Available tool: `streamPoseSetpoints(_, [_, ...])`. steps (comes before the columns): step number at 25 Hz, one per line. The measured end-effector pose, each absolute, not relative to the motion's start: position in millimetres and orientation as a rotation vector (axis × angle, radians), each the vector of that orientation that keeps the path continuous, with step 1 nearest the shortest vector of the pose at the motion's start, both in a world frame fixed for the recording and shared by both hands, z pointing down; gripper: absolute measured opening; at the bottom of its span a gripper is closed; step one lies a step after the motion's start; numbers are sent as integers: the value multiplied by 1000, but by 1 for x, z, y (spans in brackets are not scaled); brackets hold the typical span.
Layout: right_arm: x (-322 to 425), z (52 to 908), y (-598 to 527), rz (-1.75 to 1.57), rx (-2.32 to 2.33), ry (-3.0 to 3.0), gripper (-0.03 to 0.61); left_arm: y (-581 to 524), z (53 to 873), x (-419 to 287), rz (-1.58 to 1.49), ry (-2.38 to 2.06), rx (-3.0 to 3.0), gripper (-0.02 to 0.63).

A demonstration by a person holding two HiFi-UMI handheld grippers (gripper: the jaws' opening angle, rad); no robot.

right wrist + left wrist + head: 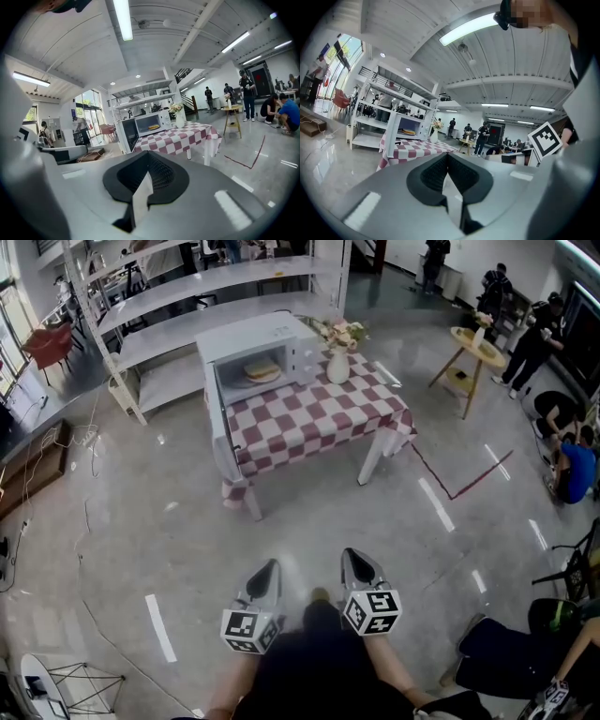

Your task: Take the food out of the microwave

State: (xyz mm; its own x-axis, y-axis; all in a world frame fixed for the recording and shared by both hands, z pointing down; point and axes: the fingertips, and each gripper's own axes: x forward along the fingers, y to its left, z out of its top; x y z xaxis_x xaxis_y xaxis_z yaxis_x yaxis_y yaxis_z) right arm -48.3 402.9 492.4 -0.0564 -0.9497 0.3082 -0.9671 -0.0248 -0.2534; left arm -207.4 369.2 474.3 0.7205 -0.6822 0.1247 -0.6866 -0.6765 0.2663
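The white microwave (255,354) stands with its door (217,427) swung open at the far end of a table with a red-and-white checked cloth (319,418). Inside lies the food (262,371), a flat round bread on a plate. It also shows in the left gripper view as the food (408,132) and in the right gripper view as the food (153,127). My left gripper (267,572) and right gripper (354,561) hang side by side over the floor, well short of the table. Both are shut and hold nothing, with the left gripper (447,155) and right gripper (149,154) pointing toward the table.
A white vase of flowers (337,362) stands right of the microwave. White shelving (187,324) runs behind the table. A small round wooden table (476,348) and several people (567,465) are at the right. Red tape (469,479) marks the floor; cables (56,474) lie left.
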Motion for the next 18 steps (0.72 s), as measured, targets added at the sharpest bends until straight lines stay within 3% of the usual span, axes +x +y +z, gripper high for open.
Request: streamPoseSetpoints(18, [10,503,300,660,2034,-2222,1,277,483,-142,14,-1132,2602,8])
